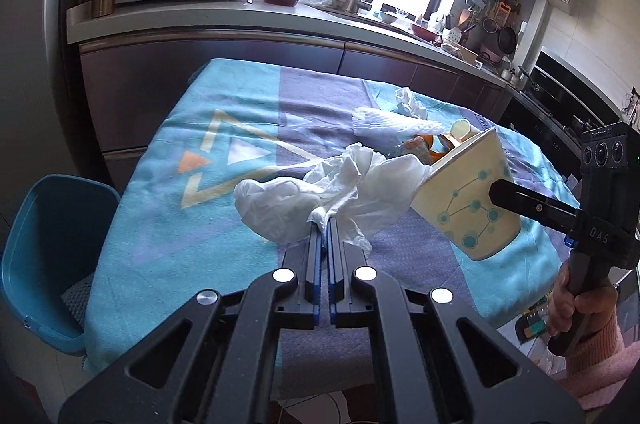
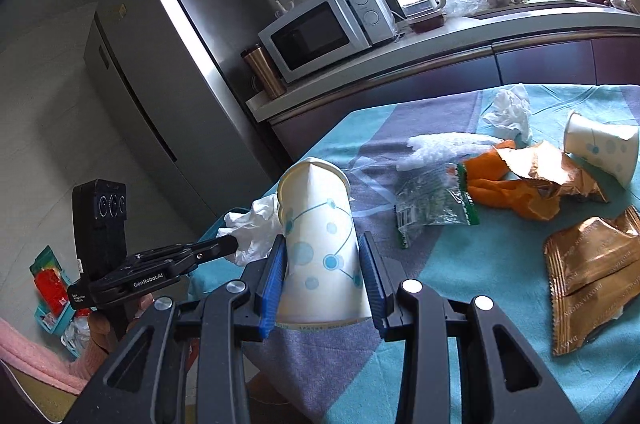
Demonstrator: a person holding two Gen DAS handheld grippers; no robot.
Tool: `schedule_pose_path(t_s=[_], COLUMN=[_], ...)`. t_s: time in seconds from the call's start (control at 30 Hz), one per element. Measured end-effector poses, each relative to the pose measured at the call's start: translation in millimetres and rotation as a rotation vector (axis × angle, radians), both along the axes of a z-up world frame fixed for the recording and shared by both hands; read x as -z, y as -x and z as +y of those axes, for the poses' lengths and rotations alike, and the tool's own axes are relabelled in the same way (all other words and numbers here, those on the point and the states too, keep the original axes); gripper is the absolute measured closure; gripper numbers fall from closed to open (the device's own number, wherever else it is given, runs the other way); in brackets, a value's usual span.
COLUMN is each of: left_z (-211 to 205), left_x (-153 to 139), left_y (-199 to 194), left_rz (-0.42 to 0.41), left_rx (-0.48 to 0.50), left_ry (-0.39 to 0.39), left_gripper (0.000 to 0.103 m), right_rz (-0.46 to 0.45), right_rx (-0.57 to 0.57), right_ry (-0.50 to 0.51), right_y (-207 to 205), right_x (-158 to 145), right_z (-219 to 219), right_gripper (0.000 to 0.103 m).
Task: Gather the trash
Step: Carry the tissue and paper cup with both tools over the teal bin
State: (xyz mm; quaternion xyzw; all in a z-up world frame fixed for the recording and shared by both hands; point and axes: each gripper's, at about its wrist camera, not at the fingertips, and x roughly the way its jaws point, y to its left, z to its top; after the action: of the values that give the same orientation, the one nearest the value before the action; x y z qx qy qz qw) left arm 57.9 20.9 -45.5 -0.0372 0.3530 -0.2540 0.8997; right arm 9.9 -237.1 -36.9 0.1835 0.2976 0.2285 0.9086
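Two grippers work together over the bench: the right gripper has its jaws clamped on a squashed white paper cup with blue dots, mouth tilted toward the crumpled white tissue pinched in the left gripper, jaws together. Feeding the tissue squarely into the creased mouth looks wise; more wrappers wait on the cloth.

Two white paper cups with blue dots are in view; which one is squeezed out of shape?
The white paper cup with blue dots clamped in the right gripper: its rim is pinched to a crease. The other dotted paper cup lies on the tablecloth with a round rim.
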Motion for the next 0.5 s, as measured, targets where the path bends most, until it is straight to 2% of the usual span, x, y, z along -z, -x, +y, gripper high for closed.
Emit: schedule_pose_path(t_s=[0.5], left_z=[63], left_x=[-14], left_y=[9], left_rz=[-0.036], left_rx=[-0.146], left_ry=[0.02], left_gripper=[0.1], right_rz=[-0.01], right_rx=[-0.11], right_ry=[-0.016], right_y=[-26], right_x=[-5], right_z=[43], right_gripper=[0.068])
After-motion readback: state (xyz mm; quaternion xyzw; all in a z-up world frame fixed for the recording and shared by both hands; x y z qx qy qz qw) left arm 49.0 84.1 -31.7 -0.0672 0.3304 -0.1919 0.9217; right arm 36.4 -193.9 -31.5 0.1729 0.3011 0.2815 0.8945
